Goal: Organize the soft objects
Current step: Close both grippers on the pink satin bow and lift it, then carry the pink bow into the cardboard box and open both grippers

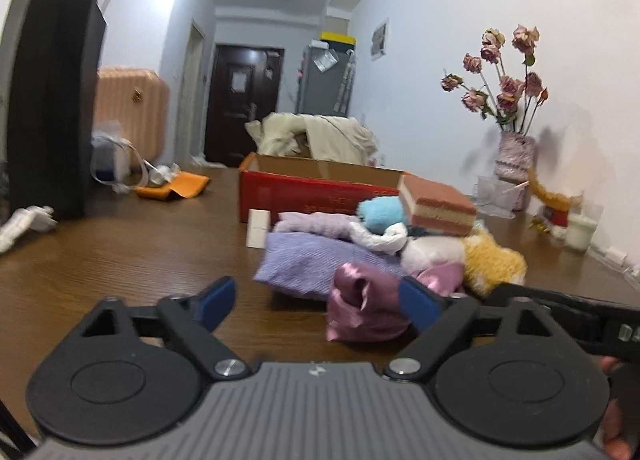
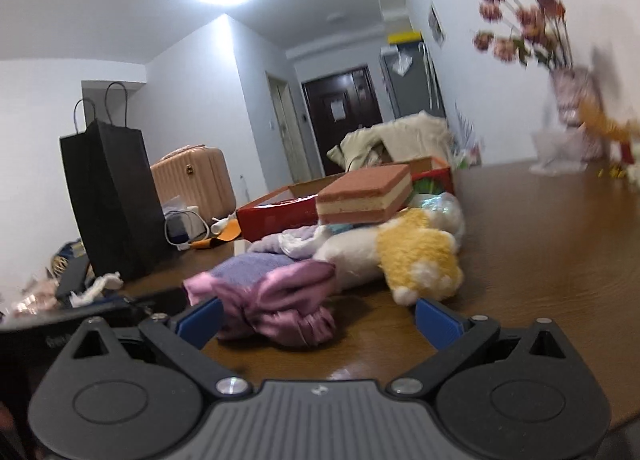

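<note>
A heap of soft things lies on the wooden table (image 1: pixel 120 256): a pink satin cloth (image 1: pixel 362 306) nearest me, a lilac towel (image 1: pixel 316 260), a yellow and white plush (image 1: pixel 488 260), a blue plush (image 1: pixel 380 211) and a brown sponge block (image 1: pixel 436 201). An open red box (image 1: pixel 312 191) stands behind the heap. My left gripper (image 1: pixel 316 300) is open, with the satin cloth by its right finger. My right gripper (image 2: pixel 316 320) is open, with the satin cloth (image 2: pixel 276 300) just ahead between its fingers, beside the plush (image 2: pixel 420 256) and sponge block (image 2: pixel 368 191).
A black paper bag (image 1: pixel 52 99) stands at the table's left. A vase of dried roses (image 1: pixel 512 147) stands at the back right by the wall. A small white block (image 1: pixel 257 227) sits in front of the red box. A peach suitcase (image 2: pixel 196 179) is behind.
</note>
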Demonstrator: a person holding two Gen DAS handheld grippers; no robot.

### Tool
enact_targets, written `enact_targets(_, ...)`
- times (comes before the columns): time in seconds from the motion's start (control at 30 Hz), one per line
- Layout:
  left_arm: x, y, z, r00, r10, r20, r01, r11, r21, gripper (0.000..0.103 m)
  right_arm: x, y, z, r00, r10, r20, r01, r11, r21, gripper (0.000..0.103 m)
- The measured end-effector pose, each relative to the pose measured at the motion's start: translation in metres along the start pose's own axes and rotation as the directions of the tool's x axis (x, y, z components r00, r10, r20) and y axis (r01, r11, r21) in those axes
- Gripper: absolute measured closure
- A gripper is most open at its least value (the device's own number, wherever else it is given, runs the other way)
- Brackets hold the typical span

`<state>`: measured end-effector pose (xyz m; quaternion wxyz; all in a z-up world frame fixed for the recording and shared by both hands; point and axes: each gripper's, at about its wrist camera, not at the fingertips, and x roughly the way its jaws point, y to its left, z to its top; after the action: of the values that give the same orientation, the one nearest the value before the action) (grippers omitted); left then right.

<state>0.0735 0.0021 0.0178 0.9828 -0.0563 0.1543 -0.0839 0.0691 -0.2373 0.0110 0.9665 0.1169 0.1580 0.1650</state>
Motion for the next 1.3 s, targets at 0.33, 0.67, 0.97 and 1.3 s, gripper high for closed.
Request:
enact_targets(0.33, 0.037, 0.002, 0.01, 0.983, -0.163, -0.09, 0.163, 0.987, 0.002, 0.083, 0.061, 0.005, 0.009, 0.984, 0.072, -0.164, -0.061, 0.995, 0.073, 0.064)
enact_targets(0.67, 0.049, 0.021, 0.096, 0.96, -0.268, 0.082, 0.27, 0.963, -0.006, 0.086, 0.079, 0.035, 0.095, 0.987, 0.154, -0.047, -0.157, 0.985, -0.075, 0.09)
enact_targets(0.97, 0.189, 0.062, 0.206, 0.983, -0.178, 0.038, 0.18, 0.979, -0.091, 0.086, 0.254, 0.011, 0.207, 0.963, 0.217, -0.161, -0.211, 0.976, 0.055, 0.09)
enact_targets(1.3, 0.395, 0.104, 0.212, 0.933, -0.038, -0.359, -0.021, 0.987, -0.158, 0.086, 0.467, -0.036, 0.202, 0.875, 0.049, -0.481, 0.069, 0.972, 0.224, 0.09)
